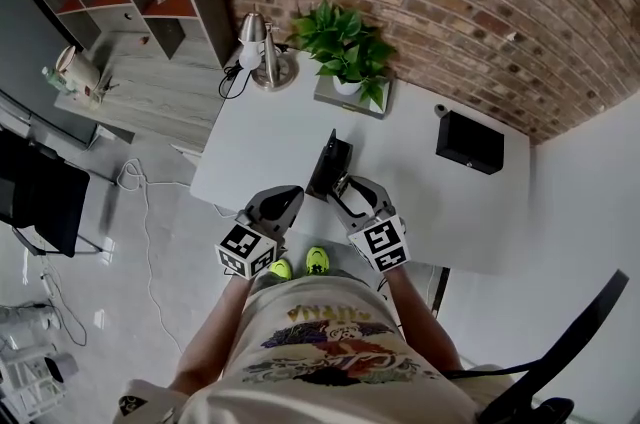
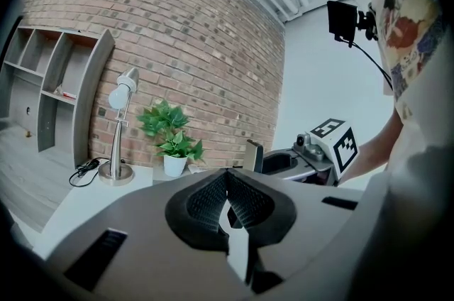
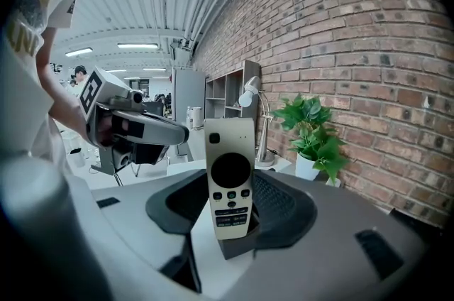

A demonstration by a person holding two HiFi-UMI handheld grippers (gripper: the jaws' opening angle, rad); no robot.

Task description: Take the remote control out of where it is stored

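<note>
Hovering near left, the left gripper (image 1: 288,198) has its jaws pressed together, empty. At centre, the remote control (image 3: 230,175) stands upright in its dark holder (image 3: 237,250), between the right gripper's (image 1: 350,195) wide-spread jaws, untouched. Best to close squarely on its sides, then lift straight up. Far right, a black box (image 1: 469,141) hides its contents.

Remote's foot buried, print unreadable
The slim beige remote control (image 3: 229,179) has its lower end hidden inside a dark grey block holder (image 3: 236,247), and its button labels are too small to read. A flat black box (image 1: 469,141) in the head view is too small to identify.
</note>
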